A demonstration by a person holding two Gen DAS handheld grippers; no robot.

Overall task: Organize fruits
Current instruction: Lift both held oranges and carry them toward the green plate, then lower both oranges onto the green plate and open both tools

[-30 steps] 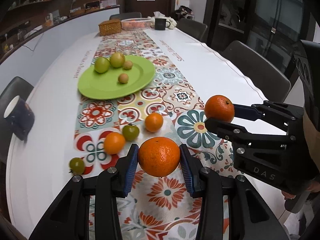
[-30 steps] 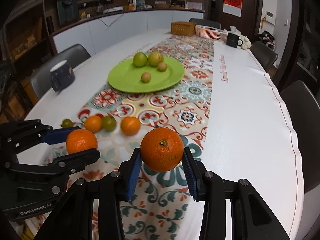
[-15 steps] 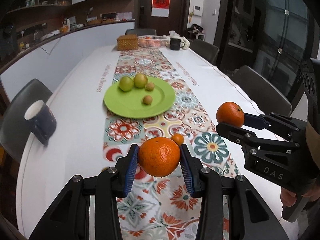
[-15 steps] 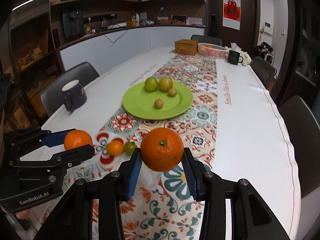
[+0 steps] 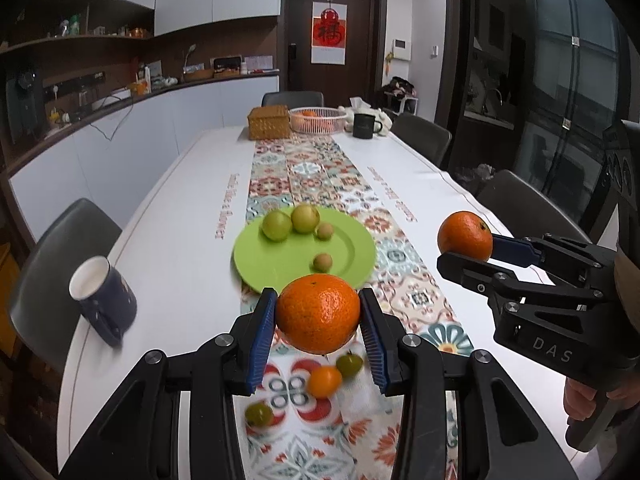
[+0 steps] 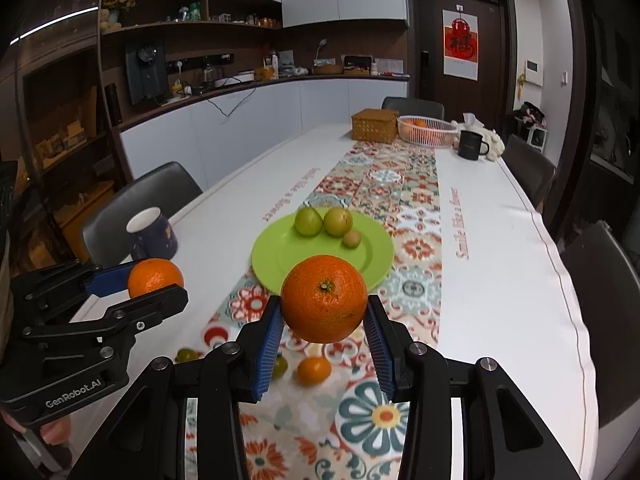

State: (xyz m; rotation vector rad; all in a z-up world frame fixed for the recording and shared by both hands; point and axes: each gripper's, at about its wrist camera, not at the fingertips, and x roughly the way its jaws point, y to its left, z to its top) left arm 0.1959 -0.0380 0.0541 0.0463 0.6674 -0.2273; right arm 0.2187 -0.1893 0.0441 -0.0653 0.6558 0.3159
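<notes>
An orange point(image 5: 318, 318) was clamped in the left tool point(image 5: 318, 332) and another point(image 6: 323, 298) in the right tool point(image 6: 323, 332) — both held clear of the worktop point(image 6: 500, 280), presumably for sorting.

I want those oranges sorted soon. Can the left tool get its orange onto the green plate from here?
Probably yes: the left tool grips its orange above the runner, with nothing between it and the green plate.

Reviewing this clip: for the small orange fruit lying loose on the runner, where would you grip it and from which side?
Grip the small orange fruit across its widest middle, coming straight down from above. It is round and lies on the flat runner, and a green fruit sits close on its left, so set the fingers near-far, not left-right.
</notes>
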